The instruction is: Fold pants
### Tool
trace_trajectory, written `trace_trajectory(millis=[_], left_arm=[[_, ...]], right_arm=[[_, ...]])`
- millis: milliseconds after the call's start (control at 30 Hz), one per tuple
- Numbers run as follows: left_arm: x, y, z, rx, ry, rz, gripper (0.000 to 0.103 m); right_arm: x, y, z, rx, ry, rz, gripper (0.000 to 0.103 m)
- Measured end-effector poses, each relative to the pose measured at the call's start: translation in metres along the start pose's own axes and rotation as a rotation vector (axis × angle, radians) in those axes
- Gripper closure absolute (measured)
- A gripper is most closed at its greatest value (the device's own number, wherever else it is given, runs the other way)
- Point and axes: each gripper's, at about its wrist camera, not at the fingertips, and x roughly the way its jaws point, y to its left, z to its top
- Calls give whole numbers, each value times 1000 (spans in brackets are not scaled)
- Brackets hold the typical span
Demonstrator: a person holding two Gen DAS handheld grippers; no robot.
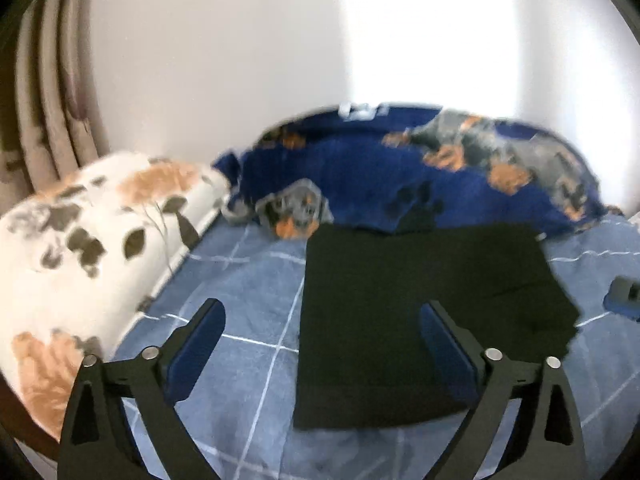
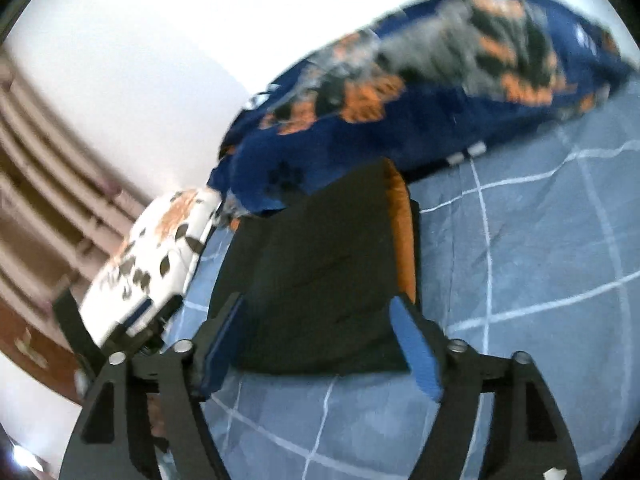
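Left wrist view first, and at the far left edge there's the curtain [image 1: 48,92], hanging in beige folds. Just below it, the white pillow [image 1: 80,256] with orange and grey blotches fills the left side. Low in the frame, the left gripper [image 1: 322,332] hangs over the bed, fingers wide apart, nothing between them. The blue checked sheet [image 1: 240,300] shows between the fingers on the left, and the pants [image 1: 400,312] come in at centre: a black folded slab, lying flat on the sheet, its near edge down by the right finger. Behind them, across the upper middle, the navy blanket [image 1: 380,184] with orange and grey patches touches the pants' far edge. At the right edge, a small blurred blue-grey piece, too blurred to name.

Right wrist view now, tilted. Curtain [image 2: 36,184] at left, pillow [image 2: 160,248] beside it. The right gripper [image 2: 318,320] sits low centre, fingers spread, the black pants [image 2: 320,264] lying between and beyond them; whether the pads touch cloth, I can't tell. An orange strip [image 2: 404,240] shows along the pants' right edge. Blanket [image 2: 400,92] upper right, sheet [image 2: 520,260] at right.
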Motion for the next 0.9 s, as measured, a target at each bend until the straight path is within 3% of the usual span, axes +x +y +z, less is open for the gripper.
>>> trace_trajectory(millis=[133, 400, 567, 900], left_arm=[[-57, -14, 1, 1, -70, 0, 0], [-150, -30, -4, 5, -213, 67, 0], [-182, -33, -4, 8, -227, -30, 0], [-220, -50, -6, 26, -249, -119, 0]], right_arm=[[-37, 29, -30, -78, -60, -64, 19], [-88, 50, -65, -78, -116, -49, 11], [-109, 55, -76, -80, -134, -33, 10], [-139, 70, -93, -127, -170, -56, 8]])
